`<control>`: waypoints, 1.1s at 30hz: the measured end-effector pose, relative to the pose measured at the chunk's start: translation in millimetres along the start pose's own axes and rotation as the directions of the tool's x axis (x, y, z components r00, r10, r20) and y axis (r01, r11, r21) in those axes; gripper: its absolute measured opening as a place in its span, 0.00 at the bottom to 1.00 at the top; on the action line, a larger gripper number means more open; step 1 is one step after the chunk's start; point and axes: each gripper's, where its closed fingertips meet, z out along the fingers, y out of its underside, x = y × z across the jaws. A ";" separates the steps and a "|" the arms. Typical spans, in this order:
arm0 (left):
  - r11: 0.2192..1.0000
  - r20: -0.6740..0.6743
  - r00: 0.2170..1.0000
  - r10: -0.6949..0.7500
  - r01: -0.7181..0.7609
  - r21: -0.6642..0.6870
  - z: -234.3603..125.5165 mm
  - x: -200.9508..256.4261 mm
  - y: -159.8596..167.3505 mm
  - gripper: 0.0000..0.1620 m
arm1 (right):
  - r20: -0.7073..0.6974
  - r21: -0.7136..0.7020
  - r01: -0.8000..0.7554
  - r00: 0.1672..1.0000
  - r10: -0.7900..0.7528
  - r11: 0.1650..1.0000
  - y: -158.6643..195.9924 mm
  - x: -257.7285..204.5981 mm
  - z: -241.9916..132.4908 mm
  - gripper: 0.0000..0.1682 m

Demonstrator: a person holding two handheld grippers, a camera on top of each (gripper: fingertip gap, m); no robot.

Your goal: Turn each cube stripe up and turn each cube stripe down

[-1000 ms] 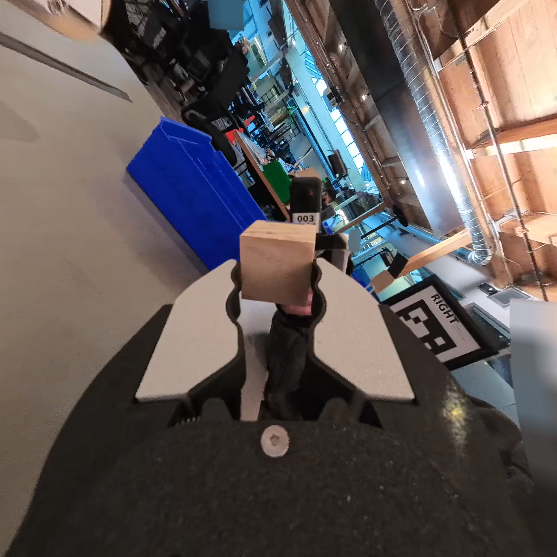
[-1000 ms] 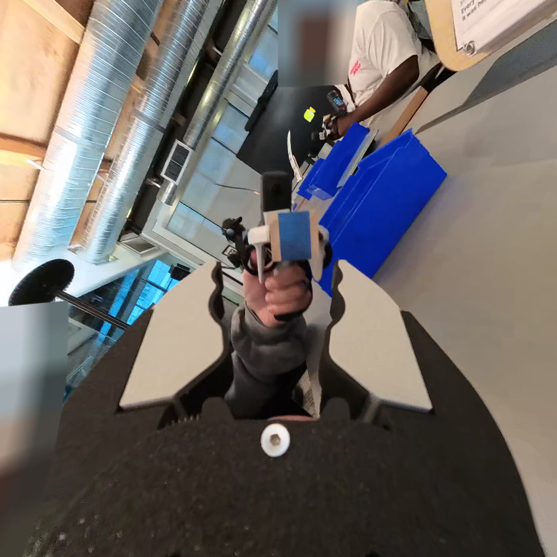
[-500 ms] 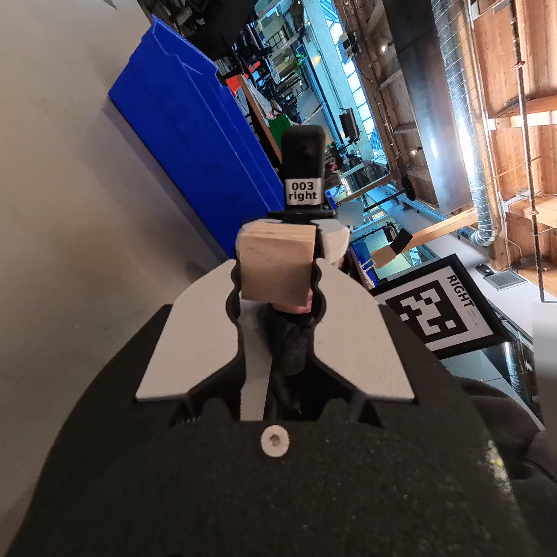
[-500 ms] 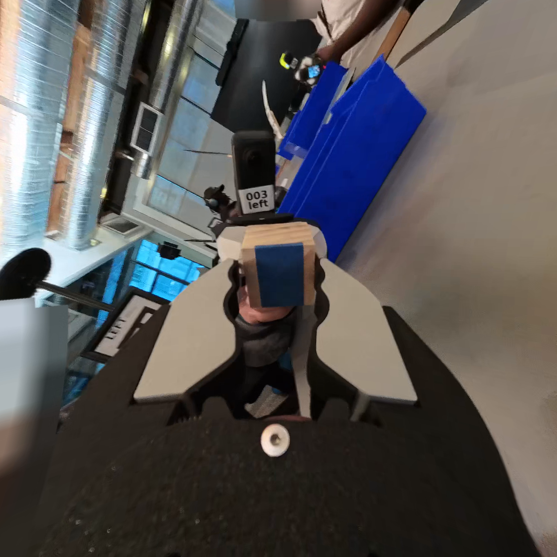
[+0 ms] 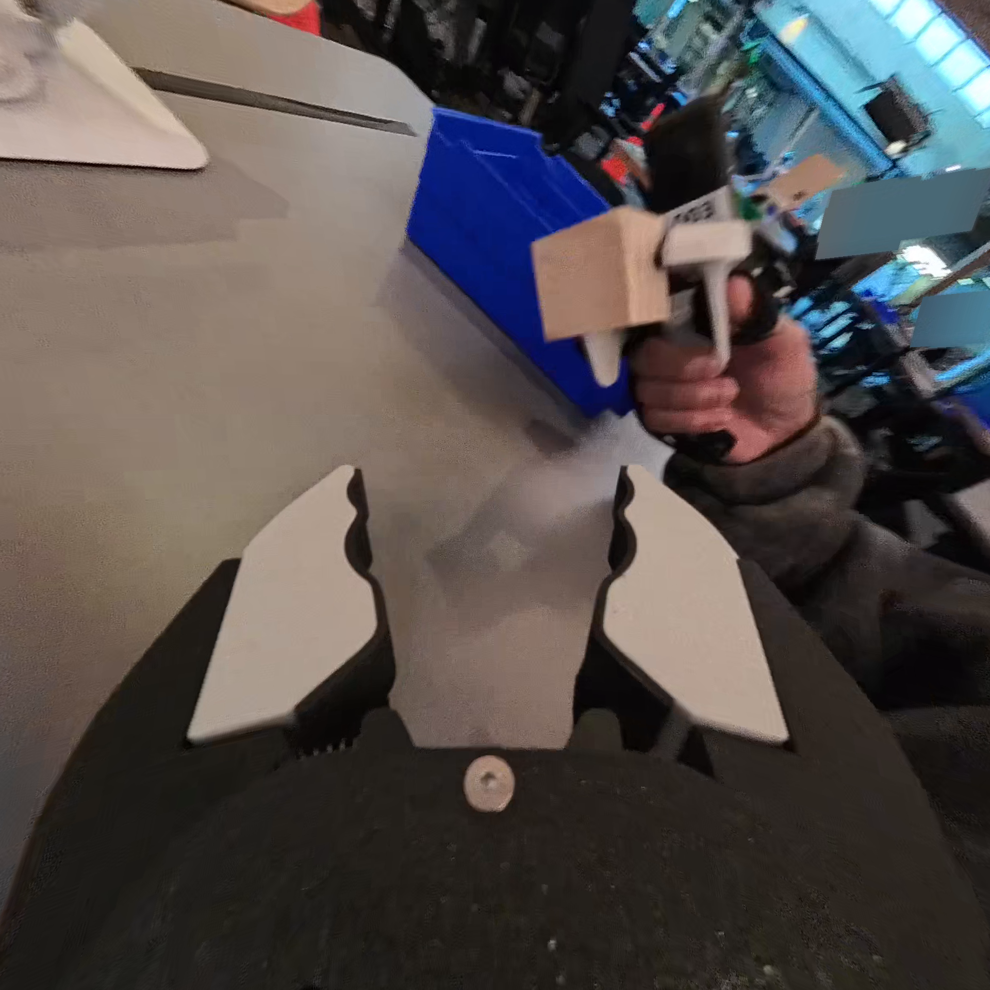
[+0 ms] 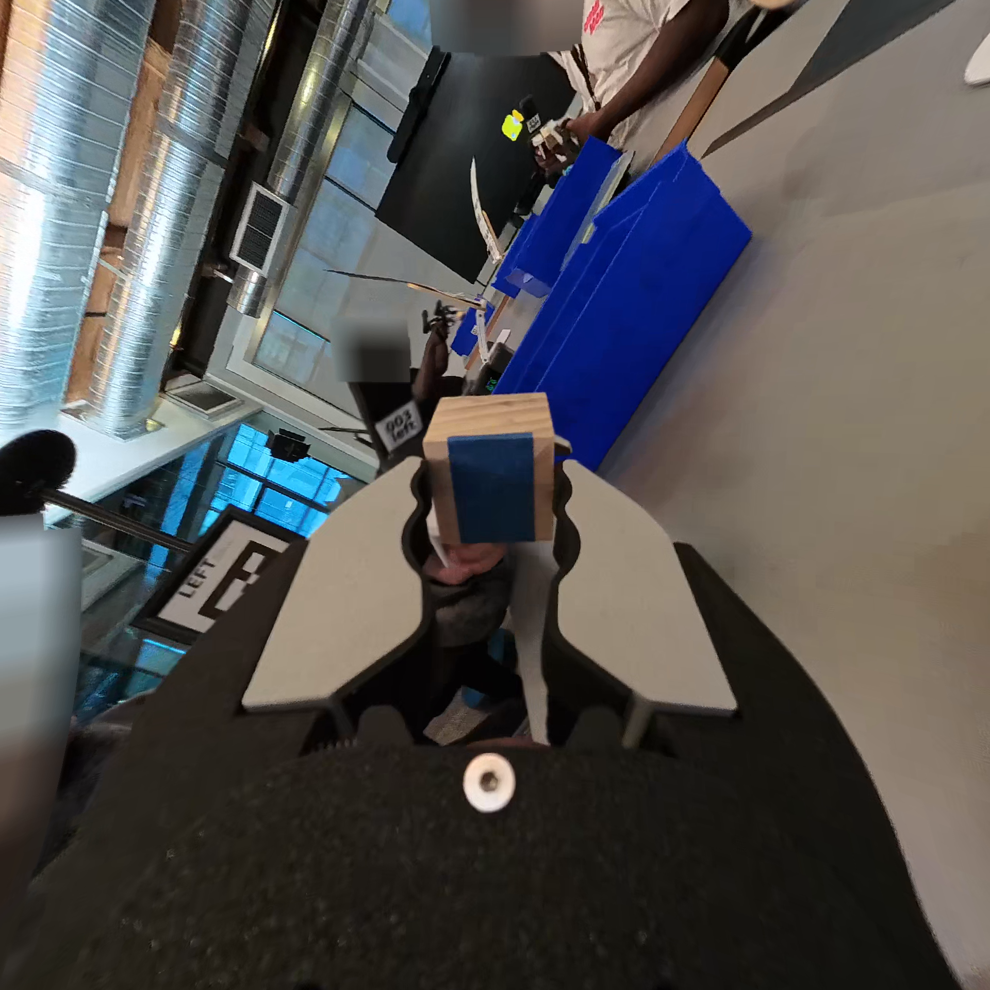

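One wooden cube point(image 6: 490, 466) sits pinched between the right gripper point(image 6: 490, 482) fingertips, held in the air above the grey tabletop point(image 5: 214, 348). Its blue stripe point(image 6: 493, 490) shows only in the right wrist view (plain wood in the other). The left gripper point(image 5: 487, 482) gapes wide and empty. One blue bin point(image 5: 498, 241) stands near the far edge.

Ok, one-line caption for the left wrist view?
Open left gripper above the grey table; ahead, the right gripper holds a wooden cube before a blue bin.
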 end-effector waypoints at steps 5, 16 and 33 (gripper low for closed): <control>0.973 0.344 0.915 0.210 -0.230 0.019 -26.6 -43.8 43.5 0.49 | -0.089 0.001 0.105 0.991 -0.104 0.995 -7.4 -5.0 -12.9 0.26; 0.971 0.291 0.930 0.226 -0.239 0.010 -18.5 -33.0 40.2 0.44 | -0.689 -0.017 0.392 0.662 -0.295 0.920 -75.8 -3.2 -172.6 0.26; 0.973 0.252 0.940 0.231 -0.217 -0.082 -5.2 -31.6 58.3 0.43 | -0.975 -0.205 -0.292 0.141 -0.170 0.934 6.8 150.1 -277.0 0.27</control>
